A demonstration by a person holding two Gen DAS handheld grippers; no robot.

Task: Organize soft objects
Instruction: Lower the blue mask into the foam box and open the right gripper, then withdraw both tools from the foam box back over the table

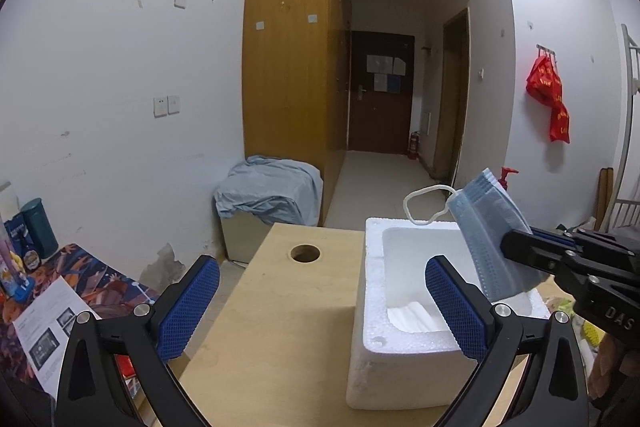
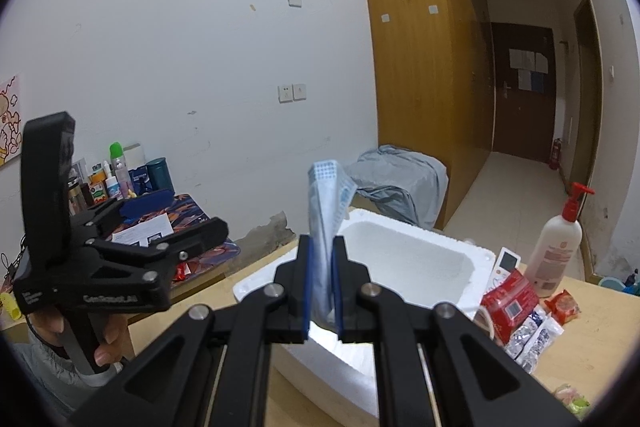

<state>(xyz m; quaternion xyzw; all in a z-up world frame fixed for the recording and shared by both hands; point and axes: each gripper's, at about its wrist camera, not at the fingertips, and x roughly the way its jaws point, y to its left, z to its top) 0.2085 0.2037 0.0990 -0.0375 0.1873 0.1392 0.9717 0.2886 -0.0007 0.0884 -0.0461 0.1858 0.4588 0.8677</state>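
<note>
A white foam box (image 1: 400, 339) stands open on the wooden table (image 1: 280, 327). My right gripper (image 2: 322, 255) is shut on a stack of blue face masks (image 2: 326, 211) and holds it upright above the box (image 2: 400, 251). In the left wrist view the masks (image 1: 490, 235) hang over the box's right side, a white ear loop (image 1: 420, 203) sticking out, the right gripper (image 1: 520, 247) coming in from the right. My left gripper (image 1: 320, 303) is open and empty, its blue pads either side of the box's near left corner; it also shows in the right wrist view (image 2: 160, 219).
Right of the box lie red snack packs (image 2: 510, 297), silver packets (image 2: 532, 339), a small white device (image 2: 506, 263) and a pump lotion bottle (image 2: 556, 247). The table has a round hole (image 1: 306, 253). A side desk with bottles (image 2: 120, 179) stands left. A cloth-covered box (image 1: 272, 199) sits behind.
</note>
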